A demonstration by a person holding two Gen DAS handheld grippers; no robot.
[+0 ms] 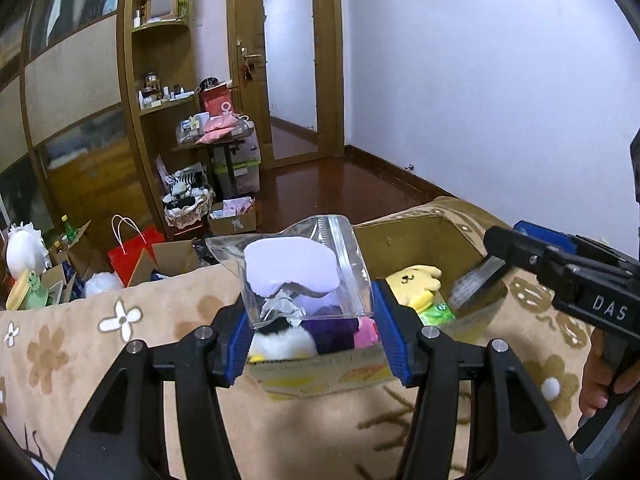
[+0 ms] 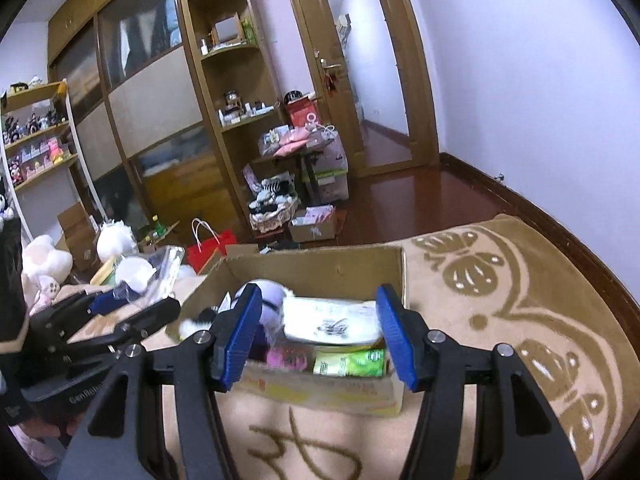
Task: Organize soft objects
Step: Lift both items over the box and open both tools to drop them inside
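The room light is even and rather dim, edges bend strongly with black corners, and the moving right gripper [image 1: 476, 284] shows blur.

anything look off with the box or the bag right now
The clear zip bag sits in the left gripper, crumpled and tilted above the cardboard box. The box itself is upright, toys packed inside, nothing spilled on the blanket.

White letters "DAS" stand on the black body of the right claw [image 1: 476, 276]; other print is unreadable.
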